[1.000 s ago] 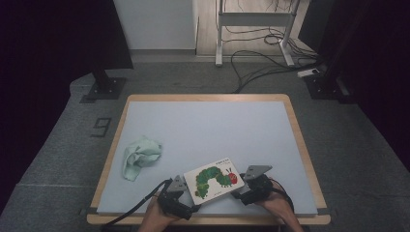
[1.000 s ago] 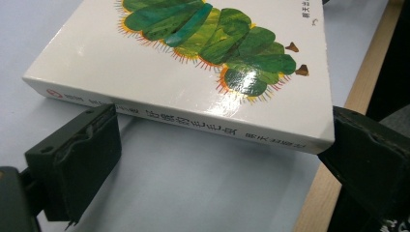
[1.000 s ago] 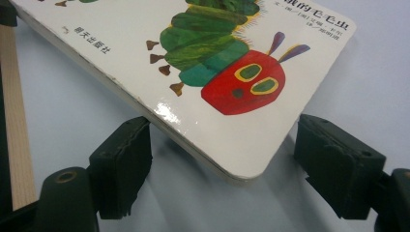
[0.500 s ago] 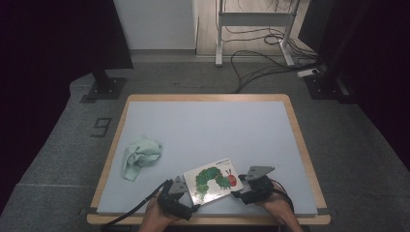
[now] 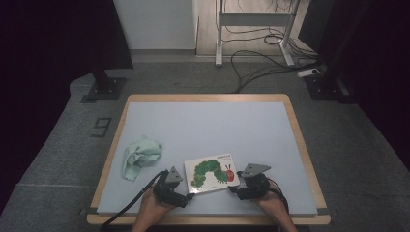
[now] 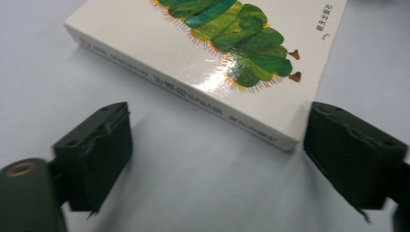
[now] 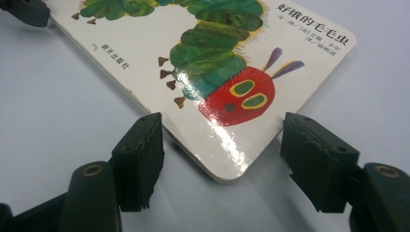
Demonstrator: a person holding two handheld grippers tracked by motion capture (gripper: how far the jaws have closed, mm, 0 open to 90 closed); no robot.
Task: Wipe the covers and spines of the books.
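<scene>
while both grippers gape, closing, the glossy caterpillar board book (image 5: 211,173) lies flat.

Book (image 5: 212,172) between two grippers

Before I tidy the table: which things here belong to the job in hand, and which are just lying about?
In the job:
- picture book
- left gripper, open at its spine corner
- right gripper, open around its rounded corner

Lying about:
- crumpled green cloth
- floor cables
</scene>
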